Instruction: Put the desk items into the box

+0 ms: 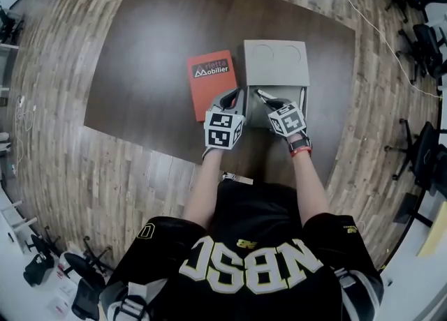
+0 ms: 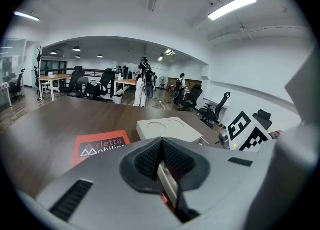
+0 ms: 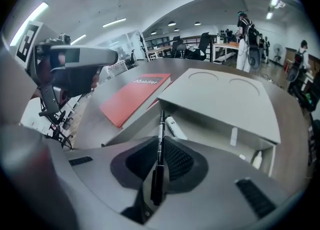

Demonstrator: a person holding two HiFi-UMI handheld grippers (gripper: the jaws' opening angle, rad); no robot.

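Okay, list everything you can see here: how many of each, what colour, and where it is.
table: one, dark brown, on the wood floor
box: one, grey, on the near middle of the table, lid folded back
book: one, red, flat on the table to the left of the box
pen: one, black, in the right claw, tip pointing into the box
marker: one, white, lying inside the box
small pieces: two, white, inside the box, too small to identify
office chairs: several, black, around the room's edge
left claw: one, grey, closed on a thin grey edge, apparently the box's side wall
right claw: one, grey, closed on the pen
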